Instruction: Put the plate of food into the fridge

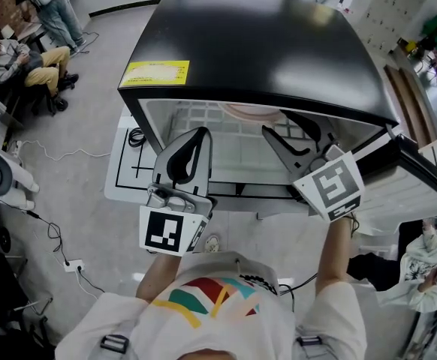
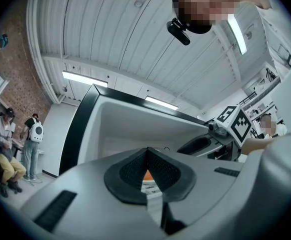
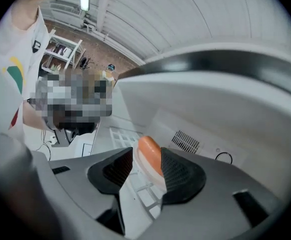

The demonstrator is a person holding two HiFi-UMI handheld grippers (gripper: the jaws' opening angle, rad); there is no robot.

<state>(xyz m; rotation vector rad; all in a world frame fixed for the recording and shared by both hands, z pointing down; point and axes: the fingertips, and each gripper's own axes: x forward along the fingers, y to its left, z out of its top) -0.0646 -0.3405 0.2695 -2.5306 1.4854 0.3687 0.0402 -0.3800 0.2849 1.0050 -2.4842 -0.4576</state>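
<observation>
resting on fridge shelf [image 1: 203,137], plate of food [image 1: 250,112] sits just past right gripper [image 3: 147,152] spread jaws, untouched. left gripper [image 2: 146,156] jaws pressed together.

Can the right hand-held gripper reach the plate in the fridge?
Probably yes: the fridge stands open, the right hand-held gripper has its jaws apart, and the plate lies right ahead on the shelf.

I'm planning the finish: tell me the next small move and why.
Probably draw the right gripper straight back out of the fridge: its jaws stand open and the plate of food already rests on the wire shelf.
</observation>
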